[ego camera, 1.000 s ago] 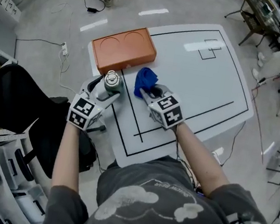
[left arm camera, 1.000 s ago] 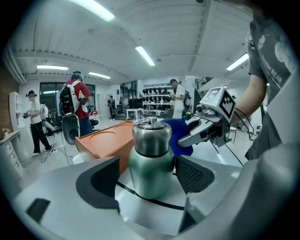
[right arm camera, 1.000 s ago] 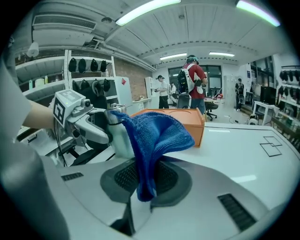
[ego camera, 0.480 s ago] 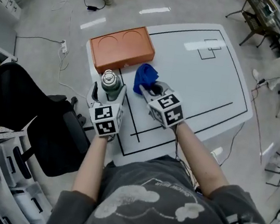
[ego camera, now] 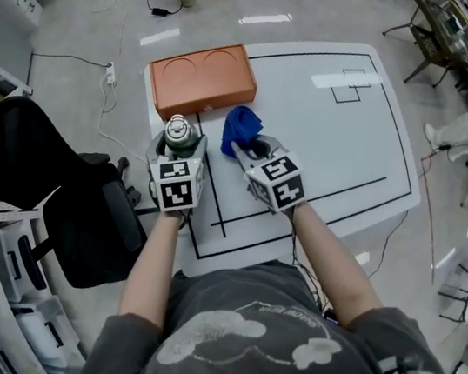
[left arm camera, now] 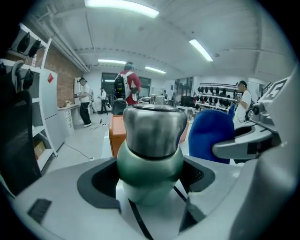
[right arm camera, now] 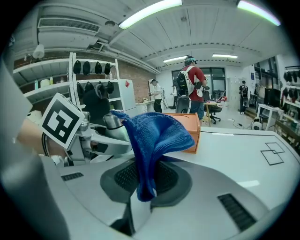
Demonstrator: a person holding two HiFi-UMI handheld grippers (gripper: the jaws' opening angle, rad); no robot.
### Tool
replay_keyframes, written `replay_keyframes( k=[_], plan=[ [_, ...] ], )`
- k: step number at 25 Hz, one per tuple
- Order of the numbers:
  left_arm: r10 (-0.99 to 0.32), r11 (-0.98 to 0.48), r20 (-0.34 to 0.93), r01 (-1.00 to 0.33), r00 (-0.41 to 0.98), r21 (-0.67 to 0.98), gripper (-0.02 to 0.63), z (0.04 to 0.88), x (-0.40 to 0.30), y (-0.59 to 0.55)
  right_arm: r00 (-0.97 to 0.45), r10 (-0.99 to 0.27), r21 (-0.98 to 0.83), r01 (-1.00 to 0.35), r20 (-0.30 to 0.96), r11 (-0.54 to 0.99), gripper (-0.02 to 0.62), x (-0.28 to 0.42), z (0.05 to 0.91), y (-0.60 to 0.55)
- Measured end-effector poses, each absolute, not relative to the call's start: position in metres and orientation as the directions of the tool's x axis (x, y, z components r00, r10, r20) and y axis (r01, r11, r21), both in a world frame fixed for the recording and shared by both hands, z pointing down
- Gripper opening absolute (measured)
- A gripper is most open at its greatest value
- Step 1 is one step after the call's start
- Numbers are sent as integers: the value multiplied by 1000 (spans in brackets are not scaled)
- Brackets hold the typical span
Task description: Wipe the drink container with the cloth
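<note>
The drink container (ego camera: 178, 132) is a green bottle with a steel cap, standing upright on the white table (ego camera: 339, 137) near its left edge. In the left gripper view the container (left arm camera: 152, 140) fills the space between the jaws. My left gripper (ego camera: 178, 148) has just been closing, and its pads now sit against the container's green body on both sides. Just to the right, my right gripper (ego camera: 251, 151) is shut on a blue cloth (ego camera: 244, 126). The cloth (right arm camera: 152, 136) stands up in a fold from the pads, a little apart from the container.
An orange box (ego camera: 203, 77) with two round hollows lies on the table just behind the container and the cloth. A black chair (ego camera: 34, 168) stands off the table's left side. Black lines are marked on the tabletop. People stand far back in the room.
My left gripper has swung in from the table's left edge and rolled so its marker cube faces up. The container went from tilted to upright. The right gripper and cloth stayed put.
</note>
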State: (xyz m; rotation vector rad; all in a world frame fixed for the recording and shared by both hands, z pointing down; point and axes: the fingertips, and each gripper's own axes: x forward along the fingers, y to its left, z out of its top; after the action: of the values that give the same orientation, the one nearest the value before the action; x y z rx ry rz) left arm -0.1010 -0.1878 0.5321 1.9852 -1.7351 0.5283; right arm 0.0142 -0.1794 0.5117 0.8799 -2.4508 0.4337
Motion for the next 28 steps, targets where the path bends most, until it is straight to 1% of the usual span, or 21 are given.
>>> replay_keyframes(
  k=[4,8,13,18,21,28],
  plan=[
    [-793,-272,546,-959,270,79,374,530,-96,-186,-689,-479,-95,-618,543,781,43,8,505,-185],
    [-735,-461,524,-884,430,77,374,527,-90,-186,-737,-419,5,-492,530,870,41,-12,492,-187],
    [-601,-666,533,-742,596,78,374,530,-85,-178,-796,-312,104,-304,518,947,41,-47,481,-178],
    [-453,-809,554,-583,699,73,374,528,-82,-173,-812,-233,177,-162,535,971,41,-71,482,-169],
    [-387,-857,560,-510,733,75,374,530,-83,-171,-808,-221,176,-147,547,973,41,-75,488,-172],
    [-280,-920,556,-384,782,77,374,529,-85,-166,-778,-204,103,-178,594,979,41,-74,515,-175]
  ],
)
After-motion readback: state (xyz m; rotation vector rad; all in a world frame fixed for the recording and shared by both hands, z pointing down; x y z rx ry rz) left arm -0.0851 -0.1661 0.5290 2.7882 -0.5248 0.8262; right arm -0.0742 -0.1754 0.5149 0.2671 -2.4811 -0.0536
